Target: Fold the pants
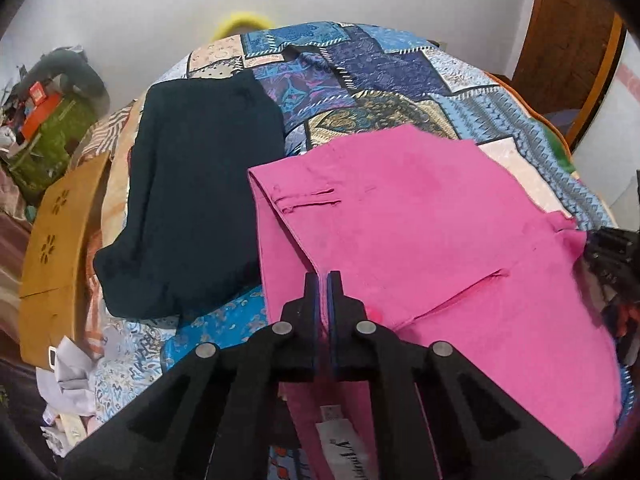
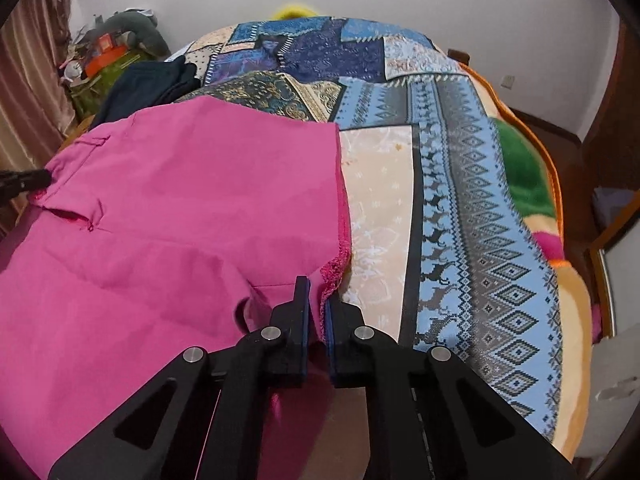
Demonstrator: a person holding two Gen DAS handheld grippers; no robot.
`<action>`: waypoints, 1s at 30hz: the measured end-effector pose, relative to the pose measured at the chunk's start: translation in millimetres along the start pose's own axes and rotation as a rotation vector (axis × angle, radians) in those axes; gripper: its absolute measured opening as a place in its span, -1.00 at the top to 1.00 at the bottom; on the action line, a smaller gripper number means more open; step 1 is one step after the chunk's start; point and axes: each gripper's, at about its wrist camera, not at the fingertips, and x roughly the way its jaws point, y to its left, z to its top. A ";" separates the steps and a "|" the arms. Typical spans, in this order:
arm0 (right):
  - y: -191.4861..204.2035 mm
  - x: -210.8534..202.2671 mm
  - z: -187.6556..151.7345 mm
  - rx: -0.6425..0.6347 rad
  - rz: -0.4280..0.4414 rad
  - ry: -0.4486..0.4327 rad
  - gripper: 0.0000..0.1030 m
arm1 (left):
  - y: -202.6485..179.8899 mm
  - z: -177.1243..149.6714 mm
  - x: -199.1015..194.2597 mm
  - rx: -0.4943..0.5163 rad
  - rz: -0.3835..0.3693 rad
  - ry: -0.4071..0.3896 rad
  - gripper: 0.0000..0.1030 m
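Pink pants (image 1: 420, 232) lie partly folded on a patchwork bedspread (image 1: 380, 76); they also show in the right wrist view (image 2: 180, 200). My left gripper (image 1: 323, 280) is shut on the pants' near left edge, a white label below it. My right gripper (image 2: 318, 292) is shut on the pants' near right hem with its frayed edge. The right gripper shows at the far right of the left wrist view (image 1: 608, 248), and the left gripper at the far left of the right wrist view (image 2: 24, 182).
A folded dark navy garment (image 1: 192, 200) lies left of the pink pants. A wooden board (image 1: 56, 248) and crumpled paper (image 1: 76, 376) sit at the bed's left edge. Cluttered boxes (image 1: 44, 120) stand by the wall. The bedspread (image 2: 460, 200) extends right to a wooden frame.
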 end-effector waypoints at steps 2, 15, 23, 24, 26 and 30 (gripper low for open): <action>-1.1 1.4 -2.0 0.009 0.006 0.008 0.89 | 3.8 -3.5 3.9 -0.017 -0.027 0.016 0.90; -9.0 -37.2 24.1 0.040 -0.048 -0.082 0.26 | 27.2 8.6 -31.9 -0.019 0.037 -0.044 0.05; -11.3 -63.1 67.5 0.062 0.001 -0.181 0.06 | 55.0 40.1 -44.0 -0.080 0.073 -0.093 -0.60; -10.2 -62.0 72.6 0.059 0.006 -0.184 0.03 | 57.2 43.6 -42.3 -0.084 0.077 -0.092 -0.60; -7.6 -57.7 83.4 0.048 0.016 -0.182 -0.05 | 63.1 53.4 -36.4 -0.093 0.085 -0.085 -0.61; -4.4 -36.9 105.1 0.015 0.036 -0.149 -0.07 | 74.9 69.3 -13.9 -0.128 0.067 -0.051 -0.61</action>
